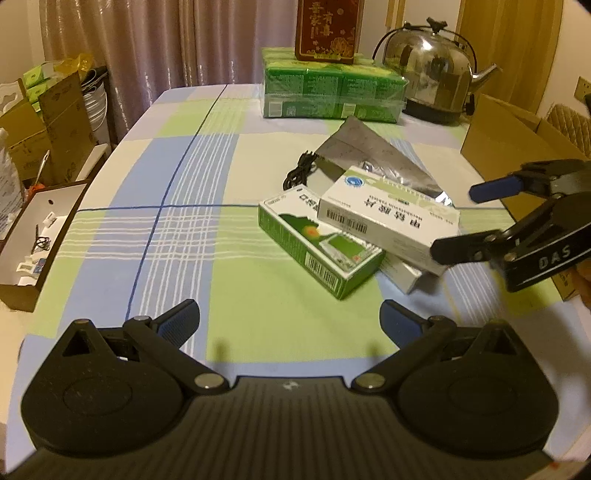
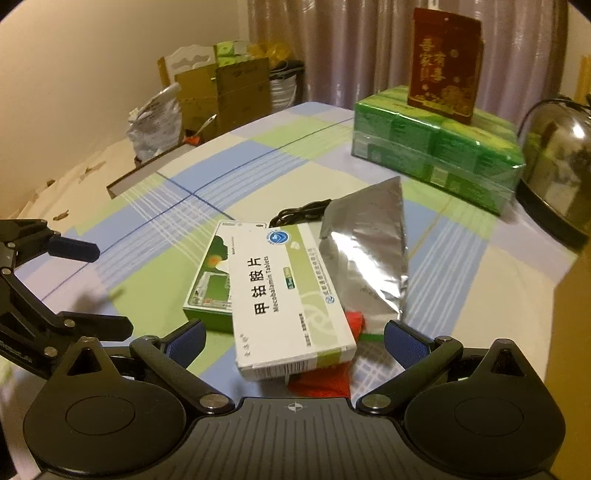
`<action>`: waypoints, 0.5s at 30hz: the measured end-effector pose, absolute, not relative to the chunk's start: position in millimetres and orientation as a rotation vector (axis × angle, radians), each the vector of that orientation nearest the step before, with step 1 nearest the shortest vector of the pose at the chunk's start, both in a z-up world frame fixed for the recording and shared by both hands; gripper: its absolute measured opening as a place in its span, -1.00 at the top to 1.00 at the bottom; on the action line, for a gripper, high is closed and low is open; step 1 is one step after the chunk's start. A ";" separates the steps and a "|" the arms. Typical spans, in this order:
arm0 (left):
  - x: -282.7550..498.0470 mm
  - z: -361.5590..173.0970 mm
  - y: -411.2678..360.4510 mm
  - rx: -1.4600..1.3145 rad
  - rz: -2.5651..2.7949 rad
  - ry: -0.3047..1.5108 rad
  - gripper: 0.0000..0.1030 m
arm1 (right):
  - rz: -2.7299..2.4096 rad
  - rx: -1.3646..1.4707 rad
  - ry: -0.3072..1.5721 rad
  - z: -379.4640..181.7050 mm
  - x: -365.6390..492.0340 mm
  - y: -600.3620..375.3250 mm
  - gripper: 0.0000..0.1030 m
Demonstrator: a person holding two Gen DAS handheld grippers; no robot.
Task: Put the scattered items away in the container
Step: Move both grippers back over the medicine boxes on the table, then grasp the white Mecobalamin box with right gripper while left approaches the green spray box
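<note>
A white medicine box [image 1: 388, 218] [image 2: 291, 295] lies on top of a green box [image 1: 317, 243] [image 2: 208, 280], beside a silver foil pouch [image 1: 373, 155] [image 2: 369, 251] and a black cable [image 1: 301, 170] [image 2: 299, 212]. A red item [image 2: 325, 380] lies under the white box. A cardboard box [image 1: 517, 140] stands at the table's right. My left gripper [image 1: 290, 321] [image 2: 107, 291] is open and empty, short of the green box. My right gripper [image 2: 295, 341] [image 1: 458, 221] is open, its fingers either side of the white box's near end.
A checked cloth [image 1: 177, 236] covers the table. At the back stand a green tissue pack [image 1: 332, 90] with a red box [image 1: 328, 29] on it, and a steel kettle [image 1: 432, 70]. An open tray box [image 1: 33, 236] and cartons [image 1: 48, 125] sit left of the table.
</note>
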State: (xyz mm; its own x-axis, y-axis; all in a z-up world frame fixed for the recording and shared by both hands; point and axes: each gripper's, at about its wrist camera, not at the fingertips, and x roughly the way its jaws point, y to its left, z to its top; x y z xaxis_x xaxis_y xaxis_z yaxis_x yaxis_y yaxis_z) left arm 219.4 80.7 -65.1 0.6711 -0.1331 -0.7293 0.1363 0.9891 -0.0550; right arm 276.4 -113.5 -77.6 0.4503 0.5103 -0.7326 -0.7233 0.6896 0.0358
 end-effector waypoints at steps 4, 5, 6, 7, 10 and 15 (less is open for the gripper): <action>226.3 -69.4 82.1 -0.005 -0.163 0.812 -0.98 | 0.801 -0.333 0.802 -87.6 287.2 -107.5 -0.92; 228.3 -70.3 81.5 -0.001 -0.164 0.814 -0.98 | 0.809 -0.335 0.810 -90.0 289.5 -106.2 -0.87; 229.9 -71.2 80.8 0.001 -0.167 0.816 -0.98 | 0.815 -0.333 0.817 -91.4 291.4 -105.5 -0.75; 231.2 -72.2 80.4 0.002 -0.170 0.816 -0.98 | 0.816 -0.330 0.824 -93.0 292.9 -104.6 -0.65; 234.5 -74.6 79.5 0.000 -0.175 0.817 -0.98 | 0.816 -0.318 0.839 -97.2 296.3 -103.1 -0.43; 238.9 -76.7 78.1 -0.014 -0.178 0.817 -0.98 | 0.794 -0.308 0.823 -96.0 291.2 -104.7 -0.38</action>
